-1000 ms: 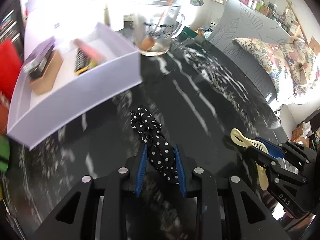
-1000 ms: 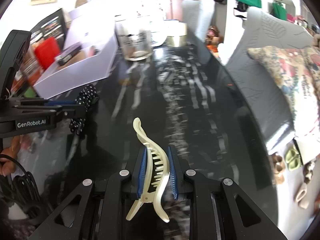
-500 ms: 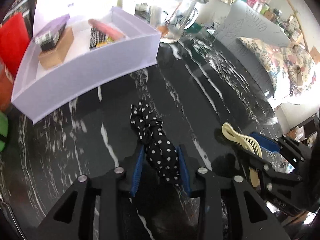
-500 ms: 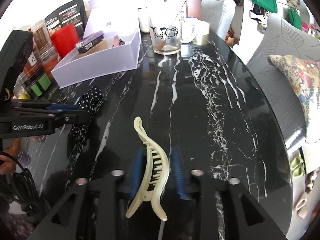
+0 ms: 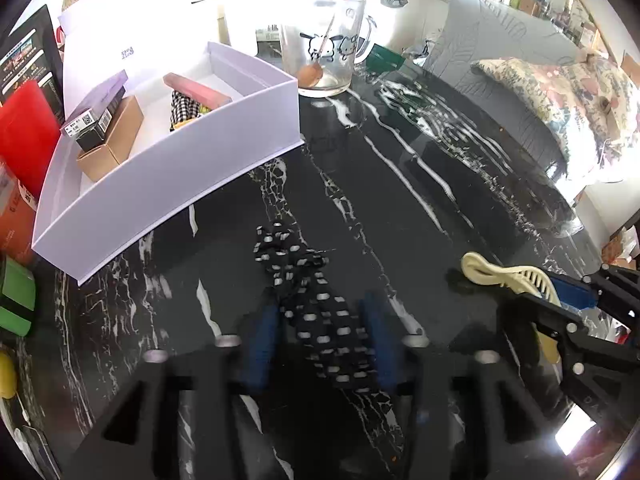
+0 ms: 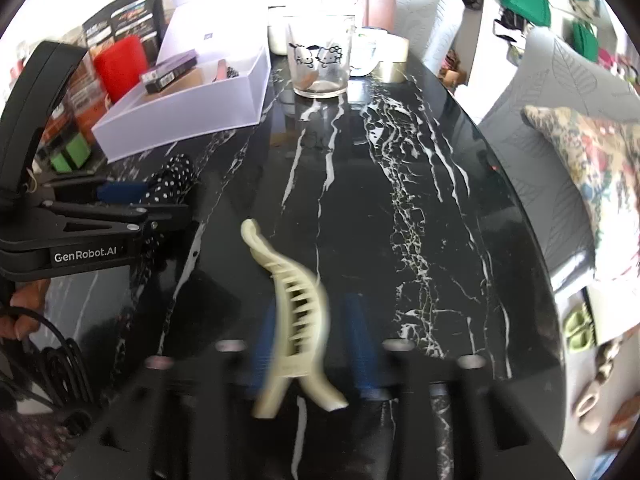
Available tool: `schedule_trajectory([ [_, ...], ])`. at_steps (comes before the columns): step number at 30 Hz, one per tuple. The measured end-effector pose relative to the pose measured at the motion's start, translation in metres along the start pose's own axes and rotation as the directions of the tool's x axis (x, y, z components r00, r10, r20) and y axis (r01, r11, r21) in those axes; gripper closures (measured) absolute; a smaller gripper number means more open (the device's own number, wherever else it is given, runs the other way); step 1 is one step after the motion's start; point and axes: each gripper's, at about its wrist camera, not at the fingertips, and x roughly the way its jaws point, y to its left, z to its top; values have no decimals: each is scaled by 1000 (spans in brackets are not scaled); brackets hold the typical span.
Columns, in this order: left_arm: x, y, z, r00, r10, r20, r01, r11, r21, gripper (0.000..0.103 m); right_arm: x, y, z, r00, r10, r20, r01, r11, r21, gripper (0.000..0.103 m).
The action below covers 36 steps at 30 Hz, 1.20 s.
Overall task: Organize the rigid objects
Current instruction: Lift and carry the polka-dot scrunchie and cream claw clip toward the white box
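A black scrunchie with white dots point(image 5: 316, 320) lies on the black marble table point(image 5: 400, 208) between the pads of my left gripper point(image 5: 320, 332). Those jaws are closing, blurred, with a gap to the fabric on each side. A cream hair claw clip point(image 6: 296, 304) lies between the pads of my right gripper point(image 6: 310, 340), whose jaws are also closing and stand clear of the clip. The left wrist view shows the clip point(image 5: 508, 276) and the right gripper point(image 5: 556, 300) at its right edge. In the right wrist view the left gripper point(image 6: 160, 200) and scrunchie point(image 6: 172, 184) are at the left.
An open white box point(image 5: 180, 184) holding small cartons and a pink item stands at the far left. Beside it is a glass mug point(image 5: 324, 60) with a spoon. Red and green items crowd the left edge. A grey sofa with a floral cushion point(image 6: 592, 168) lies past the table's right edge.
Both pairs of jaws stand wider apart than a second ago, when they pinched the scrunchie and the clip. The view has tipped slightly; scrunchie and clip stay in place.
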Motion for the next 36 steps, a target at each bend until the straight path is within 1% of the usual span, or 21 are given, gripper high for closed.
schedule_trajectory([
  [1, 0, 0, 0, 1000, -8, 2, 8, 1000, 1, 77, 0, 0, 0, 1000, 1, 2, -1, 1000, -2, 82],
  [3, -1, 0, -1, 1000, -18, 3, 18, 1000, -8, 85, -1, -1, 0, 1000, 5, 6, -5, 1000, 1, 82],
  [8, -7, 2, -10, 999, -45, -2, 45, 999, -27, 86, -1, -2, -1, 1000, 13, 12, -13, 1000, 28, 82],
  [11, -9, 5, -12, 997, -77, -9, 77, 996, -54, 86, 0, -1, -1, 1000, 17, 11, -17, 999, 26, 82],
  [14, -14, 9, -14, 999, -54, 6, 54, 997, -63, 86, -1, 2, 0, 1000, 20, 13, -20, 1000, 18, 82],
  [22, -27, 25, -21, 999, -52, 13, 53, 993, -107, 86, 0, 16, 8, 999, 39, 27, -39, 999, -11, 82],
  [27, -38, 39, -29, 998, -52, 22, 55, 989, -134, 86, 0, 31, 12, 997, 69, 37, -67, 997, -45, 82],
  [36, -55, 64, -48, 999, -24, 39, 31, 982, -189, 86, 2, 64, 18, 991, 126, 41, -121, 987, -103, 82],
])
